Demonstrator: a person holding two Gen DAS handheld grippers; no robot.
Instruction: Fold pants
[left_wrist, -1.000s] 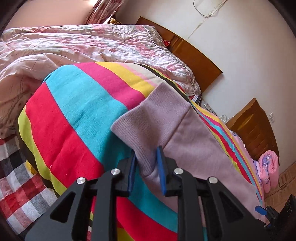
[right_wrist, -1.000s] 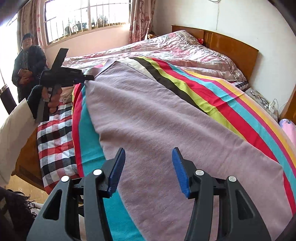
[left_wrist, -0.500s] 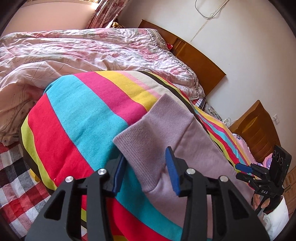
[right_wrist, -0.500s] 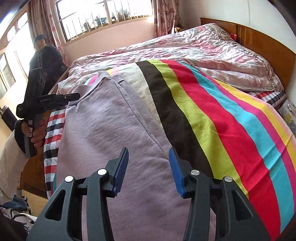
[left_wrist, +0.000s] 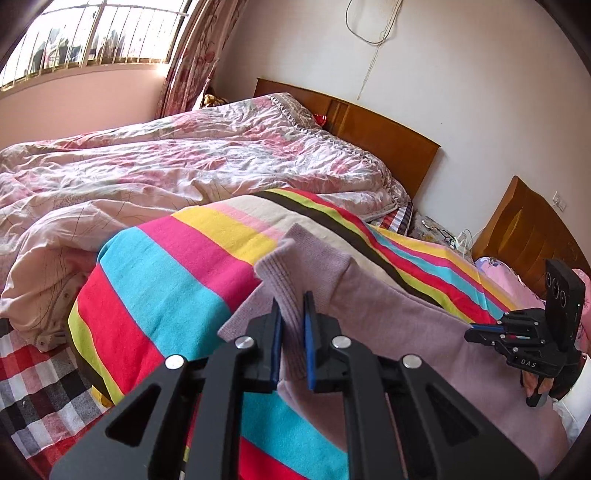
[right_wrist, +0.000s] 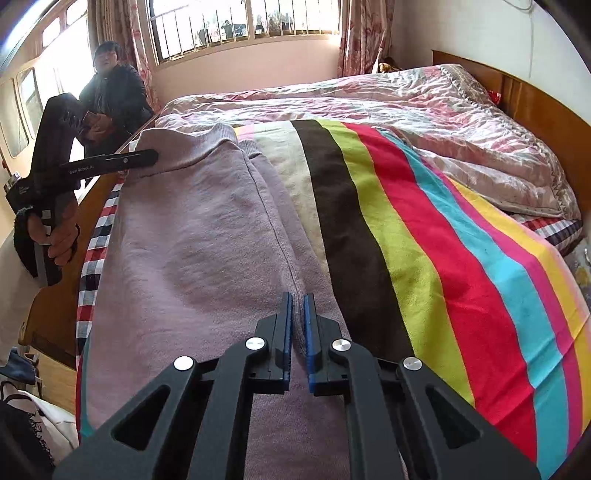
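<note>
Lilac pants (right_wrist: 192, 236) lie lengthwise on a striped blanket (right_wrist: 424, 236) on the bed. In the left wrist view my left gripper (left_wrist: 291, 314) is shut on the ribbed cuff end of the pants (left_wrist: 295, 266), which is lifted and bunched between the blue pads. In the right wrist view my right gripper (right_wrist: 297, 314) is shut on the pants' edge seam near the middle. The right gripper also shows in the left wrist view (left_wrist: 484, 328), pinching the far edge. The left gripper also shows in the right wrist view (right_wrist: 147, 157) at the cuff.
A pink floral quilt (left_wrist: 184, 158) lies crumpled behind the blanket. A wooden headboard (left_wrist: 388, 144) stands against the wall. A checked sheet (left_wrist: 33, 387) covers the bed's near edge. A person in dark clothes (right_wrist: 110, 96) stands by the window. A second headboard (left_wrist: 535, 225) stands at right.
Both grippers have closed on the pants: the left on the cuff, the right on the side seam. The right gripper moved toward the far edge of the pants, and the cuff has lifted.
</note>
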